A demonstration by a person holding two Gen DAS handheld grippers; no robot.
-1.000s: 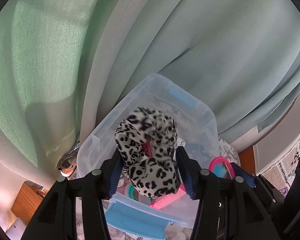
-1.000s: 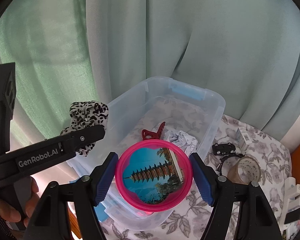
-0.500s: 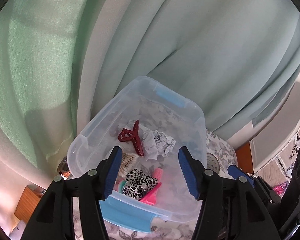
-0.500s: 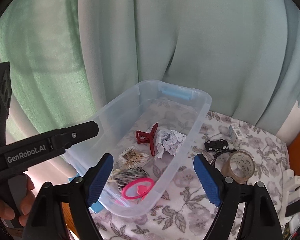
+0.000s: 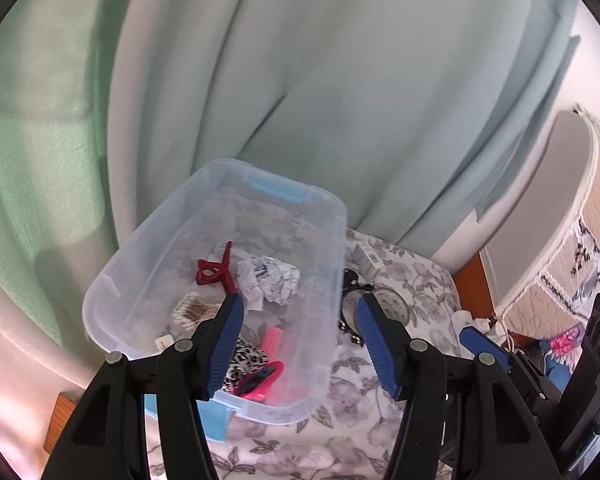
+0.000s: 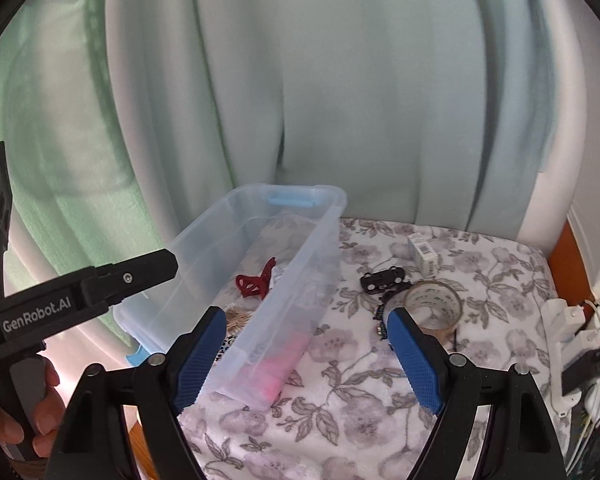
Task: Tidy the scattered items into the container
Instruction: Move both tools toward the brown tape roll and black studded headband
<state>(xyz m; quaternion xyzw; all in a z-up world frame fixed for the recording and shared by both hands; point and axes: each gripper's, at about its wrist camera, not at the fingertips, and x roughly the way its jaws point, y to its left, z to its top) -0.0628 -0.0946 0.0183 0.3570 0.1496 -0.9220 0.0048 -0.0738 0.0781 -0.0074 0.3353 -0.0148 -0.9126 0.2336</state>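
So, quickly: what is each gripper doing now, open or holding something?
Left gripper: open, holding nothing.
Right gripper: open, holding nothing.

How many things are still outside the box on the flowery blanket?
4 that I can see: a tape roll, a small black clip beside it, a beaded bracelet against the tape, and a little white carton farther back. More may be hidden.

Daylit scene, soft and even; both wrist views slightly motion-blurred.
Light glows through the curtain, brightest green at the left of each frame, with grey folds shadowed at centre. Strong fisheye bending and black vignette at the corners. Clear container shows mild sheen, no hard glare. Pinkish wash at lower left of the left wrist view.
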